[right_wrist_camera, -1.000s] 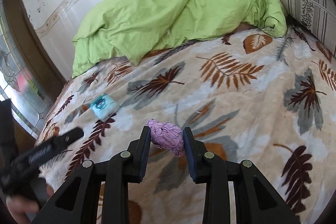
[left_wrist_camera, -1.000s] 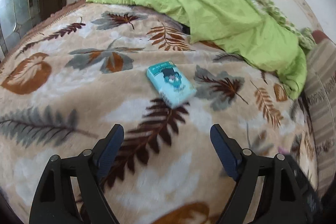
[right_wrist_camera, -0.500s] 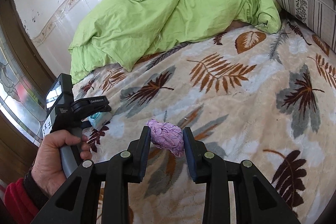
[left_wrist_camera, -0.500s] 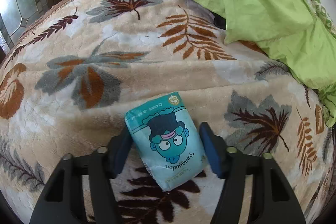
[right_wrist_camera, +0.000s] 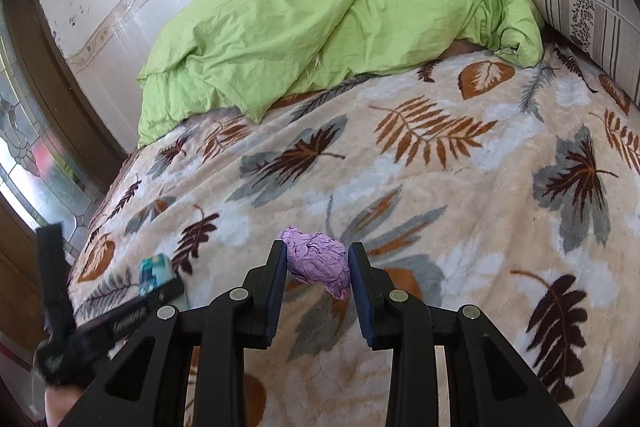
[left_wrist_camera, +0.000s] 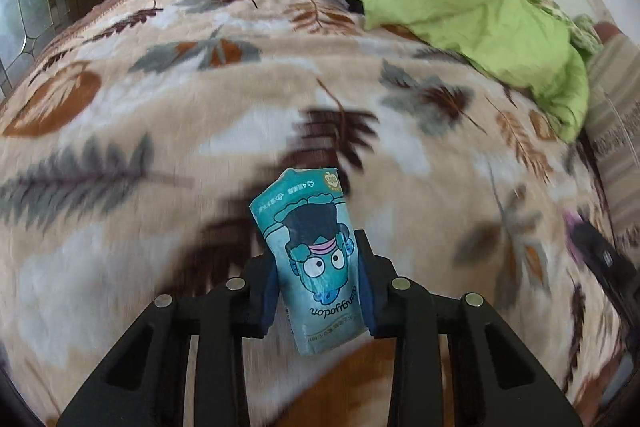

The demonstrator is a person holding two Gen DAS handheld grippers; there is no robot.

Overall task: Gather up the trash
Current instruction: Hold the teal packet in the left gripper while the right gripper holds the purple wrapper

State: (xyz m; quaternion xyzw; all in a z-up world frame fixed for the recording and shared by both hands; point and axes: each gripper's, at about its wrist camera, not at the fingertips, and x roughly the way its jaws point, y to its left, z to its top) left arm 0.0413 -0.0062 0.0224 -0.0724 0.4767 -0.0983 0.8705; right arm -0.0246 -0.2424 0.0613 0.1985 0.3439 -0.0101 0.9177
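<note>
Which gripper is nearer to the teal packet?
Left. The left gripper is shut on the teal packet; the right gripper holds purple paper, apart from it.

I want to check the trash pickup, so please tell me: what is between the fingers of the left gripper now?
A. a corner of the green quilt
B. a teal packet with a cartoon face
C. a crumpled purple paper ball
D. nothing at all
B: in the left wrist view the left gripper has just been closing, and its fingers press both sides of the teal packet, which is squeezed narrow between them.
</note>
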